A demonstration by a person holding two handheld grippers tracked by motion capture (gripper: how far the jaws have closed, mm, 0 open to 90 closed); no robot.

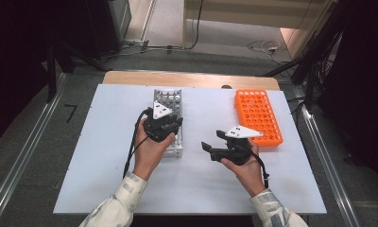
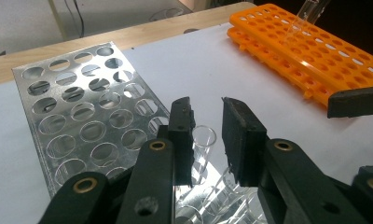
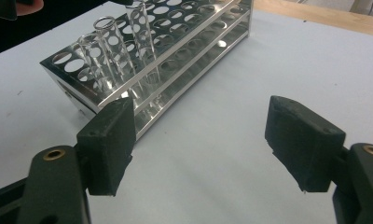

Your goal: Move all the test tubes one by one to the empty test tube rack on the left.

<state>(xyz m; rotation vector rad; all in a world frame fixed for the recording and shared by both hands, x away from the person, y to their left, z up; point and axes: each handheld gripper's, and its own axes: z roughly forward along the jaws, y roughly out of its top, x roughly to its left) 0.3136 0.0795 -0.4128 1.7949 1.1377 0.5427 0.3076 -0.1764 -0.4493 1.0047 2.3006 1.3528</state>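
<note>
High view: left gripper (image 1: 170, 126) sits over the near end of the steel rack (image 1: 168, 100), right gripper (image 1: 214, 142) hovers off to the rack's right, between it and the orange rack (image 1: 257, 117).

Left gripper view: a glass tube (image 2: 202, 154) stands in a near-corner hole of the steel rack, right between the jaws. There is a gap on both sides and the pads are not pressing, so the tube reads as released and seated. Right gripper view: jaws wide apart, nothing in them, pointed at the steel rack's near end, where three or so tubes (image 3: 111, 51) stand upright.

Progress, judging by layout: a few tubes are moved into the steel rack, with most holes there unfilled. One clear tube (image 2: 302, 18) is visible in the orange rack's far end; more may be there, hard to tell. Likely next: left backs off, a gripper fetches another tube.
</note>
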